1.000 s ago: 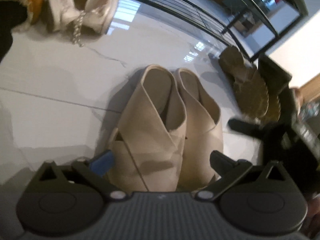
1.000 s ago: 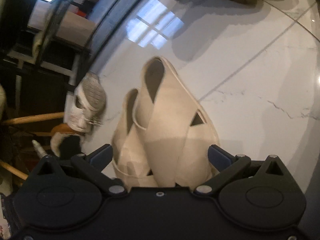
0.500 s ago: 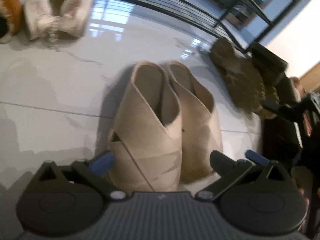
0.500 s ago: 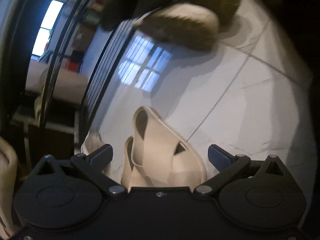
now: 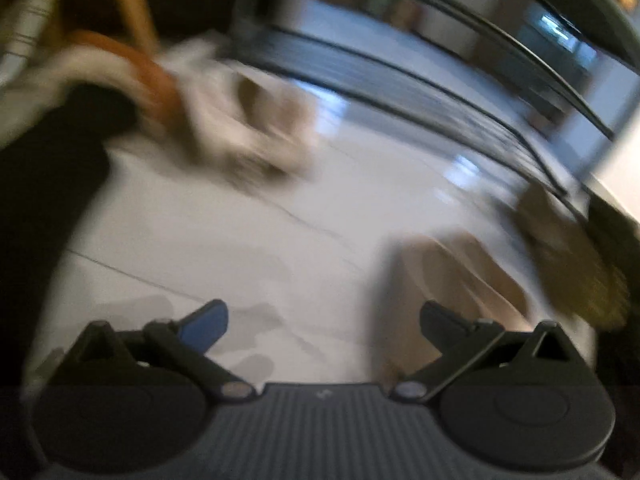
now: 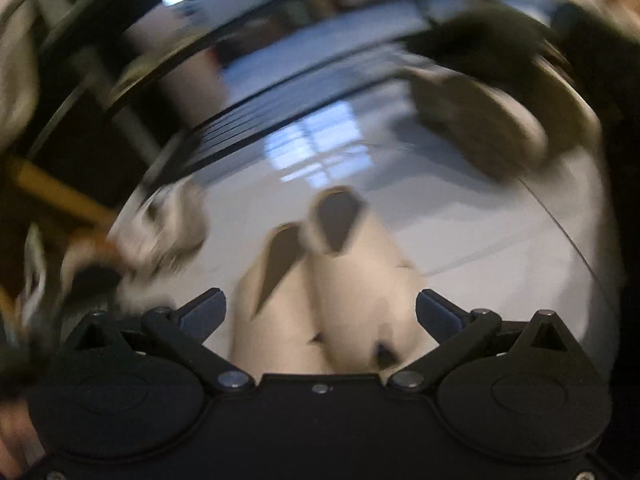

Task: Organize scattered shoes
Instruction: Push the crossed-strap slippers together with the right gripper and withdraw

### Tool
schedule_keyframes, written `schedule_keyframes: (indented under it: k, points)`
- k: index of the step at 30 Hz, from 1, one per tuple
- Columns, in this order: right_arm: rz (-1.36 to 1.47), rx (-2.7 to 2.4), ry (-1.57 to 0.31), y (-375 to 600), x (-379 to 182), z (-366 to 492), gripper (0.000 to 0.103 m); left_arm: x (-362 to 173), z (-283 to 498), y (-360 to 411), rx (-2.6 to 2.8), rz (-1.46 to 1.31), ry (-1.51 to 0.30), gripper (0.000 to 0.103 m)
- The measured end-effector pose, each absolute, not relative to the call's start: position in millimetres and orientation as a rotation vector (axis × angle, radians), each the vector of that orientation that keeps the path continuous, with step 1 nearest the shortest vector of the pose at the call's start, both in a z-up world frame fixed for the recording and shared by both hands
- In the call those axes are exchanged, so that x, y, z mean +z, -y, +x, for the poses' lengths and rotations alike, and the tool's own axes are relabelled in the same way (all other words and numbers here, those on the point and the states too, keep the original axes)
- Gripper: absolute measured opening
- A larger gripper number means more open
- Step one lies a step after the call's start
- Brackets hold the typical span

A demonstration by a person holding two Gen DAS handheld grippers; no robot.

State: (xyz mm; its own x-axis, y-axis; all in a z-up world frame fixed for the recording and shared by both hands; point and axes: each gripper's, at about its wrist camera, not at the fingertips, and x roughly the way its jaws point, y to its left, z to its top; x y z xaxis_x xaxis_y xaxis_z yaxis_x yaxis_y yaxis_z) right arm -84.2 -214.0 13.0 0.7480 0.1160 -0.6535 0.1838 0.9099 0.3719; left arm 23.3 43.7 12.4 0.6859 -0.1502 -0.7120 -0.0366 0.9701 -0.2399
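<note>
On the floor point(image 6: 460, 216), beige slippers point(image 6: 332, 280) lie between the right tool's point(image 6: 318, 312) spread fingers (left tool point(image 5: 324, 322) likewise released).

1. Left wrist view: low over the glossy white marble-look floor point(image 5: 280, 240), looking forward between open fingers, heavily blurred; pair of beige crossed-strap slippers point(image 5: 472, 280) near, lower right of frame.
2. Right wrist view: equally low and blurred, same slippers point(image 6: 332, 280) close at lower centre.
3. Shared: slippers, floor, black slatted metal shoe rack point(image 5: 400, 80) point(image 6: 248, 116) across upper frame.
</note>
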Motion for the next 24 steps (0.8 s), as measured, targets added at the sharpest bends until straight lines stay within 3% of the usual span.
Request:
schedule_keyframes:
  k: [14,24]
  points:
    - [0.123,-0.161,-0.955,168.8,-6.4,-75.9,0.103,11.7,26.7,-58.7,0.02,-0.283,-0.789,0.102]
    - [0.046,-0.191,-1.01,154.4,-27.4,-74.2,0.103,1.1,32.7,-60.1,0.02,-0.327,-0.835,0.102]
